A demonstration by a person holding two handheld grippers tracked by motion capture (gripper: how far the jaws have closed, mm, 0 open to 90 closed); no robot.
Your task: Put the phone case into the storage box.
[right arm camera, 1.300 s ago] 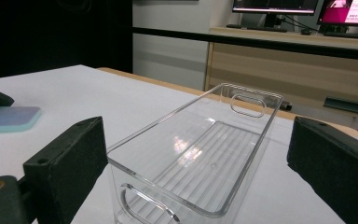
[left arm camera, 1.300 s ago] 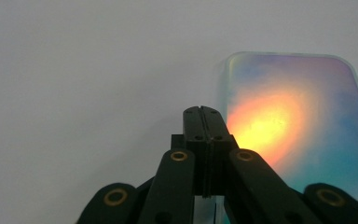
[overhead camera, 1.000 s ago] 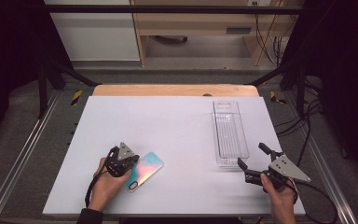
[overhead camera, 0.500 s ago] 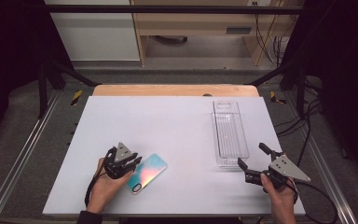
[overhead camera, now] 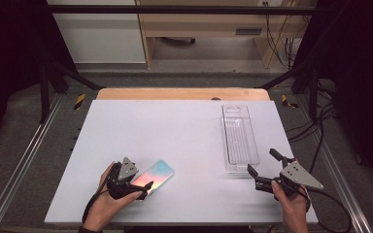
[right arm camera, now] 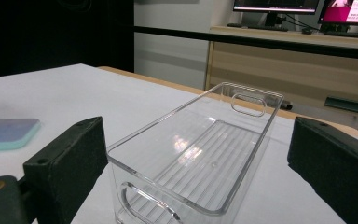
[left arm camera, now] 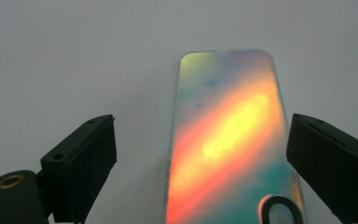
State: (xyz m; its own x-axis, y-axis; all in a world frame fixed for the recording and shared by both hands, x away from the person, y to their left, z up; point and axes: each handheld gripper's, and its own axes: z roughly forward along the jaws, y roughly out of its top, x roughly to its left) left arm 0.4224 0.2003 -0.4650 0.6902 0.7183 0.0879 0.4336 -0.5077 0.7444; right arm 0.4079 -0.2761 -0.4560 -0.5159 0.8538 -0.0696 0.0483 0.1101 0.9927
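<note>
An iridescent phone case (overhead camera: 156,174) lies flat on the white table (overhead camera: 175,131), near the front left. My left gripper (overhead camera: 144,188) sits at its near end. Its jaws have just been opening and now stand wide, one on each side of the case (left arm camera: 228,140) without touching it; the left gripper (left arm camera: 200,123) is open. My right gripper (overhead camera: 262,161) is open at the front right, just short of the near end of a clear plastic tray (overhead camera: 239,138). In the right gripper view, the empty tray (right arm camera: 200,154) lies straight ahead between the jaws of that gripper (right arm camera: 196,123).
The tray runs lengthwise away from me on the right half of the table. A wooden strip (overhead camera: 182,93) borders the far edge. Metal rails (overhead camera: 24,160) flank the table. The phone case (right arm camera: 7,133) appears far left in the right gripper view.
My left gripper has let go of the phone case and drawn back a little toward the near edge. The case now rests on the table. The right gripper has stayed put.
</note>
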